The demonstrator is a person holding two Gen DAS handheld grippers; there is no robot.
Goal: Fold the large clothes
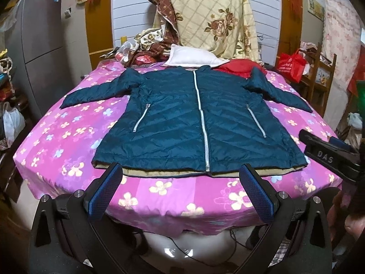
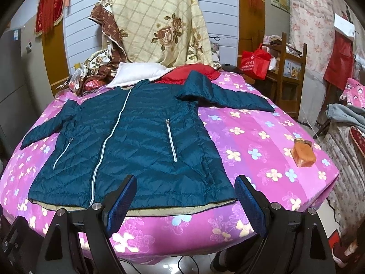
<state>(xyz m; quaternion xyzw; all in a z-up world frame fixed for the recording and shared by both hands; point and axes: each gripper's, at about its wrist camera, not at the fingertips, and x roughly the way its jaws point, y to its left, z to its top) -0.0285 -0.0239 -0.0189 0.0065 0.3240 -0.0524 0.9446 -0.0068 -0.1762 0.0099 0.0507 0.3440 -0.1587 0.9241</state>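
Cluttered bedroom, white slatted wall behind. Bed covered in a pink sheet printed with pale flowers.

Quilted jacket, teal, laid flat and face-up across the middle of the bed, hem toward the cameras, collar toward the wall. Silver centre zip closed along its length; one slanted silver pocket zip on each side. Both sleeves spread outward on the sheet. Tan lining showing as a strip below the hem.

White pillow at the head of the bed, touching the jacket collar. Red garment just beside the pillow, partly under the jacket's shoulder. Cream floral quilt heaped upright against the wall behind the pillow (brown-patterned bedding bunched at its foot).

Small orange block on the sheet near the bed's right edge, well apart from the jacket. Red bag on wooden furniture beyond the bed. Grey cabinet at far left.

Left gripper: blue-padded fingers spread wide, nothing between them, hovering at the jacket hem, near the zip's lower end.

Right gripper: fingers likewise wide apart and holding nothing, hovering at the hem right of the zip.
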